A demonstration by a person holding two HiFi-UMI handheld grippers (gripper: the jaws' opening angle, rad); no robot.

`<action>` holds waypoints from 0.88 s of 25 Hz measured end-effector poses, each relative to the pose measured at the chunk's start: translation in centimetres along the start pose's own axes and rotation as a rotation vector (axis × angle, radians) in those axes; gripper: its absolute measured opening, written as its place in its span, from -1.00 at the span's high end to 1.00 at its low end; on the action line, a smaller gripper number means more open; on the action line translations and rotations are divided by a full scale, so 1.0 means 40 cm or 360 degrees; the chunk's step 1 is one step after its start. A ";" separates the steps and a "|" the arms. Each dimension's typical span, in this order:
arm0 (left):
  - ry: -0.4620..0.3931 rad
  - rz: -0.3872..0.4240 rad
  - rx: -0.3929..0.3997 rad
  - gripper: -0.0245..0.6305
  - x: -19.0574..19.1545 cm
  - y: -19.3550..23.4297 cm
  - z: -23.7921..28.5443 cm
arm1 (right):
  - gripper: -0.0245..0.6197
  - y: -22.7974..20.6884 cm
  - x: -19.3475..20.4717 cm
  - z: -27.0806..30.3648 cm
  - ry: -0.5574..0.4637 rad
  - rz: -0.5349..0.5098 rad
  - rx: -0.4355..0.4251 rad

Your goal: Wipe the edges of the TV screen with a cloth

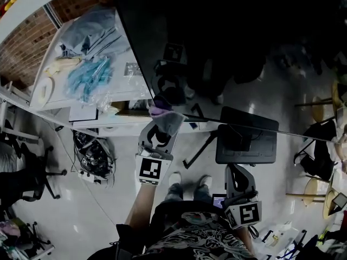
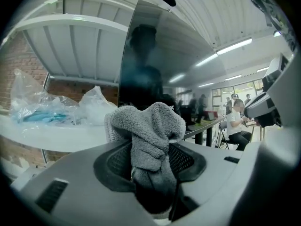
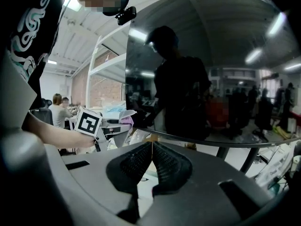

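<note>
The TV screen (image 1: 233, 47) is a big dark glossy panel; its lower edge runs across the middle of the head view. My left gripper (image 1: 161, 119) is shut on a grey terry cloth (image 1: 164, 114), and the cloth sits at the screen's lower left corner. In the left gripper view the cloth (image 2: 150, 126) bulges out between the jaws, with the TV screen (image 2: 155, 65) just ahead. My right gripper (image 1: 234, 170) hangs lower and to the right, below the screen edge, shut on nothing. The right gripper (image 3: 152, 147) faces the TV screen (image 3: 211, 69) and sees the cloth (image 3: 123, 117) at left.
A white table (image 1: 130, 47) with clear plastic bags (image 1: 89, 72) stands left of the TV. A dark flat panel on a stand (image 1: 246, 140) sits under the screen's edge. Cables (image 1: 95, 156) and an office chair (image 1: 27, 172) are on the floor at left.
</note>
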State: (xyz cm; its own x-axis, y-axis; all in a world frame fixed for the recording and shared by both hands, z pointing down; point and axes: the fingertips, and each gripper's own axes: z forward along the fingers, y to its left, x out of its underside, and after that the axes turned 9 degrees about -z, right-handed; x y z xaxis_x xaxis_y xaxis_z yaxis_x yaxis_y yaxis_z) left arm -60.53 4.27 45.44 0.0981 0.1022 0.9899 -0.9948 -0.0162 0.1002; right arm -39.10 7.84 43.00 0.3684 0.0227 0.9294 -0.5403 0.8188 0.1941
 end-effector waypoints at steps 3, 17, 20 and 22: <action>-0.0005 -0.0018 0.0028 0.32 -0.002 -0.011 0.003 | 0.83 0.002 0.001 -0.010 0.0002 -0.0005 0.0021; -0.0120 -0.0091 0.0171 0.32 -0.016 -0.048 0.017 | 0.83 0.017 0.018 -0.042 0.0040 0.0049 0.0153; -0.0020 -0.0073 0.0197 0.32 -0.002 -0.052 0.014 | 0.83 0.021 0.017 -0.042 0.0041 0.0054 0.0173; -0.0027 -0.0101 0.0212 0.32 -0.003 -0.056 0.019 | 0.83 0.018 0.021 -0.044 0.0047 0.0062 0.0187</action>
State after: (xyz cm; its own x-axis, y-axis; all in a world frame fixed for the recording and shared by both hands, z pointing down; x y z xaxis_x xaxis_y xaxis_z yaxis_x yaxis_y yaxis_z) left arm -58.29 3.54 45.19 0.1621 0.0903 0.9826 -0.9745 -0.1419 0.1738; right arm -37.85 9.45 43.38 0.3662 0.0716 0.9278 -0.6390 0.7441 0.1948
